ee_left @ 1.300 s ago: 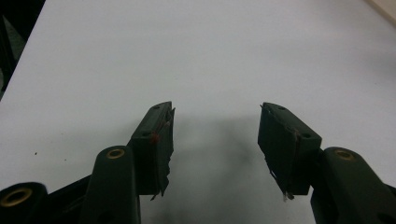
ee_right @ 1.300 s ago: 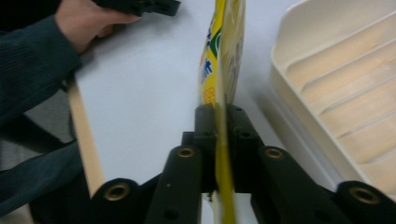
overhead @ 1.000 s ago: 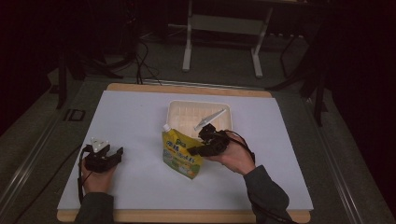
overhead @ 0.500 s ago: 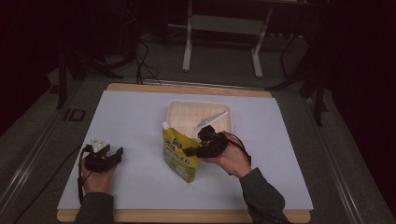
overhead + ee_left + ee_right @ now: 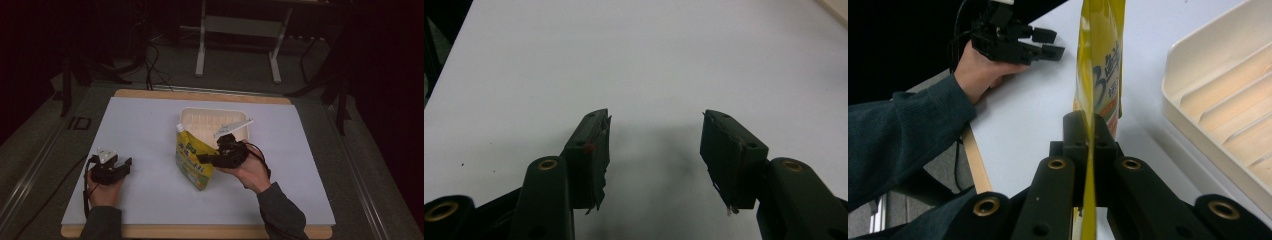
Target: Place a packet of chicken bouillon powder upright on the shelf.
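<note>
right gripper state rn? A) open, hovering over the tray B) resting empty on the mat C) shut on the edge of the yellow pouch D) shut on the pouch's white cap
C: in the right gripper view the right gripper has both jaws pressed together on the thin side edge of the yellow pouch, which stands beside the cream tray.

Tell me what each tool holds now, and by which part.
The right tool is shut on the side edge of the yellow and green plastic pouch, which stands beside the cream tray. The left tool is open and holds nothing.
</note>
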`<action>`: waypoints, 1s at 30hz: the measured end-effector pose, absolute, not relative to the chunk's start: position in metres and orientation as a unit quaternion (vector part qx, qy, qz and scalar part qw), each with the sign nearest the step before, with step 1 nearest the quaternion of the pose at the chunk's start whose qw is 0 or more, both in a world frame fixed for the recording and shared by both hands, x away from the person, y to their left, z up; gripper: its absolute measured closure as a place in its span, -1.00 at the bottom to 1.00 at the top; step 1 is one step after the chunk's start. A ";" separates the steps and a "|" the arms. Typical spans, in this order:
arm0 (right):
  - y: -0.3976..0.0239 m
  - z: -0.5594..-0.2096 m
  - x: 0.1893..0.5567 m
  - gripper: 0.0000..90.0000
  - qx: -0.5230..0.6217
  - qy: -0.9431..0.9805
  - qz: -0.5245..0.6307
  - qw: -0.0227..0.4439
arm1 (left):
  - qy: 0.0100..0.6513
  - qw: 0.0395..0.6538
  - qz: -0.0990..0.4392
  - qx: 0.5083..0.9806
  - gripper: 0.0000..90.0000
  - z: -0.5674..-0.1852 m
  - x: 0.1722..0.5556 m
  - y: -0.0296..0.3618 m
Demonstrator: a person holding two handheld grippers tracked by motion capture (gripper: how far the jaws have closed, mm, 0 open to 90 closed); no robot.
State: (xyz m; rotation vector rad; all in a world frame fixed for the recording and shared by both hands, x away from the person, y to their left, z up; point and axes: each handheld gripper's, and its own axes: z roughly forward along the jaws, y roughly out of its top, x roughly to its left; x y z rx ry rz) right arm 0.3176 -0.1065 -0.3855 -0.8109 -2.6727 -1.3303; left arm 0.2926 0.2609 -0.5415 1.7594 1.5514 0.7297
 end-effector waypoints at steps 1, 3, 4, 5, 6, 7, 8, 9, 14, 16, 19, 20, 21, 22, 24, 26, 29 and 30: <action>-0.107 -0.384 0.317 1.00 -0.260 -0.863 -0.433 0.023 | 0.595 0.336 0.280 0.675 0.00 -0.541 0.293 0.261; -0.106 -0.382 0.315 1.00 -0.260 -0.862 -0.434 0.019 | 0.594 0.335 0.280 0.676 0.00 -0.541 0.293 0.261; -0.106 -0.382 0.315 1.00 -0.260 -0.862 -0.434 0.019 | 0.594 0.335 0.280 0.676 0.00 -0.541 0.293 0.261; -0.106 -0.379 0.313 1.00 -0.257 -0.861 -0.439 0.012 | 0.594 0.336 0.280 0.675 0.00 -0.541 0.293 0.261; -0.106 -0.378 0.313 1.00 -0.257 -0.861 -0.439 0.011 | 0.594 0.336 0.280 0.675 0.00 -0.541 0.293 0.261; -0.106 -0.376 0.312 1.00 -0.258 -0.859 -0.442 0.009 | 0.594 0.335 0.280 0.676 0.00 -0.541 0.293 0.261; -0.106 -0.375 0.311 1.00 -0.256 -0.859 -0.444 0.007 | 0.594 0.335 0.280 0.676 0.00 -0.541 0.293 0.261; -0.107 -0.374 0.311 1.00 -0.256 -0.858 -0.446 0.005 | 0.594 0.335 0.280 0.676 0.00 -0.541 0.293 0.261; -0.108 -0.370 0.309 1.00 -0.257 -0.854 -0.452 -0.002 | 0.594 0.336 0.280 0.675 0.00 -0.541 0.293 0.261; -0.108 -0.369 0.308 1.00 -0.256 -0.854 -0.453 -0.006 | 0.594 0.335 0.280 0.676 0.00 -0.541 0.293 0.261; -0.108 -0.367 0.307 1.00 -0.258 -0.852 -0.455 -0.013 | 0.594 0.336 0.280 0.675 0.00 -0.541 0.293 0.261; -0.108 -0.367 0.307 1.00 -0.259 -0.851 -0.456 -0.015 | 0.594 0.335 0.280 0.676 0.00 -0.541 0.293 0.261; -0.108 -0.366 0.307 1.00 -0.260 -0.850 -0.458 -0.017 | 0.594 0.335 0.280 0.676 0.00 -0.541 0.293 0.261; -0.108 -0.366 0.307 1.00 -0.261 -0.848 -0.461 -0.019 | 0.594 0.335 0.280 0.676 0.00 -0.541 0.293 0.261; -0.108 -0.365 0.307 1.00 -0.263 -0.845 -0.464 -0.020 | 0.594 0.336 0.280 0.675 0.00 -0.541 0.293 0.261; -0.108 -0.365 0.307 1.00 -0.266 -0.842 -0.468 -0.022 | 0.594 0.336 0.280 0.675 0.00 -0.541 0.293 0.261; -0.109 -0.363 0.307 1.00 -0.270 -0.839 -0.472 -0.024 | 0.594 0.336 0.280 0.675 0.00 -0.541 0.293 0.261; -0.109 -0.363 0.307 1.00 -0.270 -0.839 -0.472 -0.024 | 0.594 0.336 0.280 0.675 0.00 -0.541 0.293 0.261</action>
